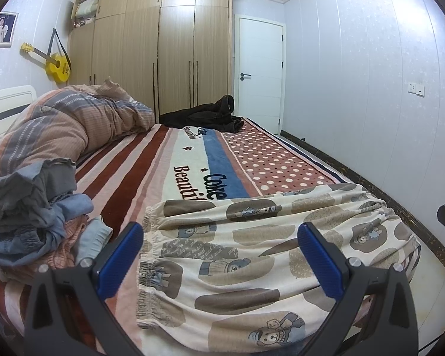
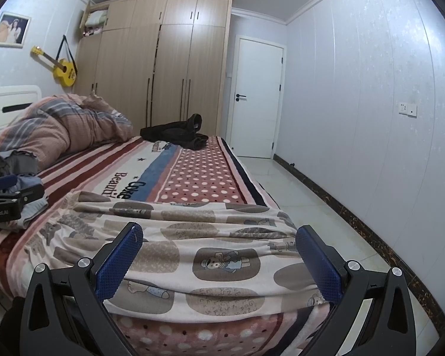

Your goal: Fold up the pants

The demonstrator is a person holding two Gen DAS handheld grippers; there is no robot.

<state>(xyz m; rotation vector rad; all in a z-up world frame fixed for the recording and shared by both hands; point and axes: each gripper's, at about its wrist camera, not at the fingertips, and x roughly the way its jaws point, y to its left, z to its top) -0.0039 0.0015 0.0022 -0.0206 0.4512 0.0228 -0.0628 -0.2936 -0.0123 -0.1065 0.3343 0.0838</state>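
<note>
Bear-print pants [image 1: 252, 255] spread flat across near end of bed [image 1: 151, 163]. Left gripper [image 1: 221, 255] spread wide, above pants, pinching nothing. Right gripper [image 2: 219, 256] likewise. Clothes pile [image 1: 35, 216] near left.

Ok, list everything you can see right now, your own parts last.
pants: one, cream with brown bear patches, spread flat across the near bed edge
clothes pile: one, grey, blue, pink, left of pants
quilt: one, pink-grey striped, bunched near headboard
dark garment: one, black, far end of bed
blanket: one, striped and dotted, covering bed
guitar: one, yellow, on left wall
photo: one, framed, left wall
wardrobe: one, light wood
door: one, white, shut
left gripper: blue fingers, open above pants
right gripper: blue fingers, open above pants
</note>
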